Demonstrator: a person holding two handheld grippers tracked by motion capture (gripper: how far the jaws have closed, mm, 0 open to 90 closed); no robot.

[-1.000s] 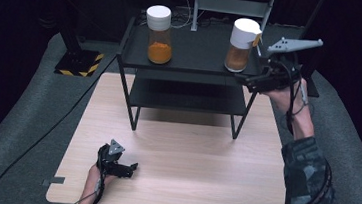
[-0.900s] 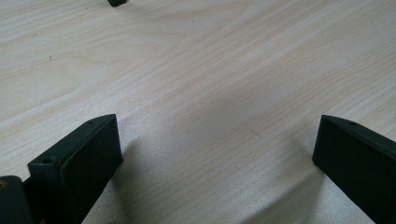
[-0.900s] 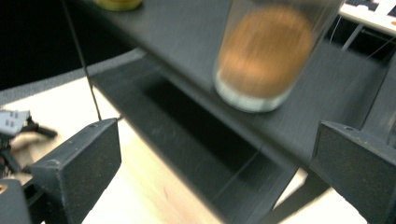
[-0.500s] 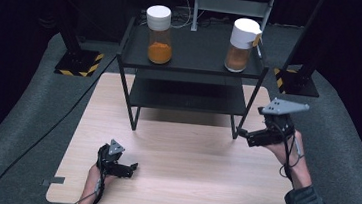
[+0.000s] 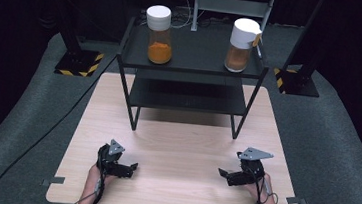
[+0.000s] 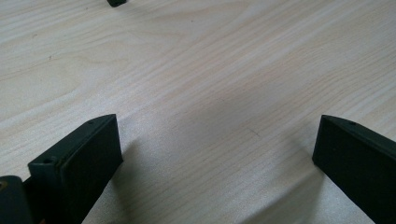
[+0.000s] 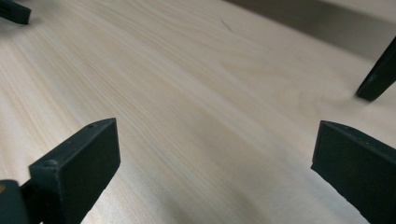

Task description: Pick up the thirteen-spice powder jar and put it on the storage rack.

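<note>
Both grippers, left [image 5: 132,167] and right [image 5: 222,173], rest wide-jawed and empty on the table [image 5: 179,147], probably idle; jars [image 5: 161,35] shelved.

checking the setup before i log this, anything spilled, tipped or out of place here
Nothing stands out. Both jars stand upright with white lids on the black rack's top shelf: the orange-filled jar at left, the brownish-filled jar at right. No spill shows. The left gripper and right gripper rest open on the wooden table.
</note>
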